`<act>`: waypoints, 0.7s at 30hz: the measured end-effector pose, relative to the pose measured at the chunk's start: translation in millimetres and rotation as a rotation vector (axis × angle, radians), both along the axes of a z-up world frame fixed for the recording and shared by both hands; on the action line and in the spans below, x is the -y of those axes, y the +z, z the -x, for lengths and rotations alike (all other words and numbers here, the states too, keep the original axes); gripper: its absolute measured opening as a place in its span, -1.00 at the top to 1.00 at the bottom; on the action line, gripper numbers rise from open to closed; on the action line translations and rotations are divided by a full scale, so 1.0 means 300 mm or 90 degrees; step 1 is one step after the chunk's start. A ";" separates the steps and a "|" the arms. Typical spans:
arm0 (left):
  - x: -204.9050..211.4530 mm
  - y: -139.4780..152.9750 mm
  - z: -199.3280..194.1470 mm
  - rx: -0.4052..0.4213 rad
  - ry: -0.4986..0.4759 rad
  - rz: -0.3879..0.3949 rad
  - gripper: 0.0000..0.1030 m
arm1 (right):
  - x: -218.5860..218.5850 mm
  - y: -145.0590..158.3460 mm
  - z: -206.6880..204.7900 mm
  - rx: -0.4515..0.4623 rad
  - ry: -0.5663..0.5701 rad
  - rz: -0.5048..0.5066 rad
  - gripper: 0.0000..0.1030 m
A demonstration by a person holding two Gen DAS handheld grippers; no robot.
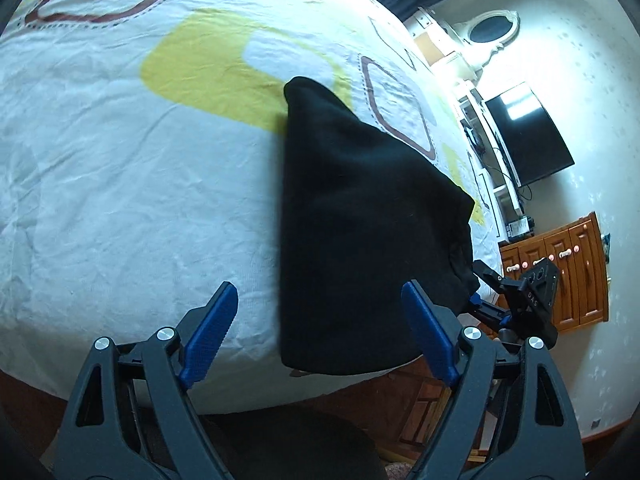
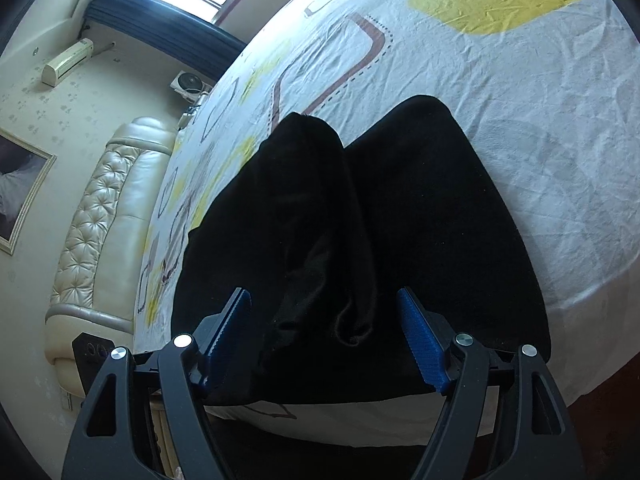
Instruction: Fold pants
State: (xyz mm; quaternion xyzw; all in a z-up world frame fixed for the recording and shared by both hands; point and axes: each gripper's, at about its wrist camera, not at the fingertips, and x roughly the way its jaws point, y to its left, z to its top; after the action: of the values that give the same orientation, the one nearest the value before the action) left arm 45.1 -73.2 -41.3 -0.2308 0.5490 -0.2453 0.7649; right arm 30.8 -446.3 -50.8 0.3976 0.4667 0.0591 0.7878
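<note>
Black pants point(image 1: 360, 220) lie on a bed with a white patterned sheet point(image 1: 120, 160), near its front edge. In the right wrist view the pants point(image 2: 440, 220) show a flat folded part on the right and a rumpled raised part point(image 2: 312, 220) on the left. My left gripper point(image 1: 320, 312) is open and empty, its right finger over the pants' near edge. My right gripper point(image 2: 324, 320) is open, its jaws on either side of the rumpled fold just above it. The right gripper also shows in the left wrist view point(image 1: 520, 296), at the pants' right edge.
A padded cream headboard point(image 2: 100, 220) stands left of the bed. A wooden dresser point(image 1: 568, 272), a TV point(image 1: 528, 132) and white shelves stand along the wall on the right. The sheet point(image 2: 520, 80) spreads wide beyond the pants. The bed's front edge is close below both grippers.
</note>
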 end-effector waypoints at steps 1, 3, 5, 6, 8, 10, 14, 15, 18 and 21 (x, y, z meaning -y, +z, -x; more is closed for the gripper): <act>-0.001 -0.011 0.000 -0.007 0.003 0.004 -0.62 | -0.007 -0.001 -0.005 -0.004 0.002 0.009 -0.42; 0.010 -0.034 0.002 -0.019 -0.003 0.010 -0.62 | -0.025 0.008 -0.013 -0.008 0.018 0.035 0.08; 0.033 -0.051 0.007 -0.029 -0.013 0.008 -0.62 | -0.039 0.005 -0.021 -0.007 0.041 0.015 0.65; 0.040 -0.059 0.011 -0.032 -0.016 0.007 -0.63 | -0.043 0.012 -0.019 -0.005 0.039 0.023 0.67; 0.045 -0.062 0.016 -0.032 -0.010 0.015 -0.63 | -0.053 0.050 -0.010 0.015 0.044 0.044 0.74; 0.055 -0.055 0.015 -0.034 -0.014 0.026 -0.63 | -0.048 0.094 0.002 0.039 0.045 0.054 0.75; 0.074 -0.028 0.025 -0.013 -0.017 0.037 -0.63 | -0.007 0.172 0.038 0.073 0.036 0.105 0.76; 0.084 -0.024 0.026 -0.011 -0.022 0.040 -0.64 | 0.016 0.177 0.052 0.073 0.028 0.117 0.76; 0.119 -0.029 0.028 -0.013 -0.033 0.050 -0.65 | 0.088 0.138 0.076 0.048 0.002 0.125 0.76; 0.150 -0.053 0.029 -0.025 -0.040 0.048 -0.65 | 0.131 0.060 0.093 0.015 -0.011 0.115 0.76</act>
State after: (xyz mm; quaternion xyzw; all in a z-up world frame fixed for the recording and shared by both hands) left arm 36.4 -118.3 -57.3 -0.2467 0.5611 -0.2850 0.7369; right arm 3.0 -485.7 -32.8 0.3285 0.4574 0.0148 0.8262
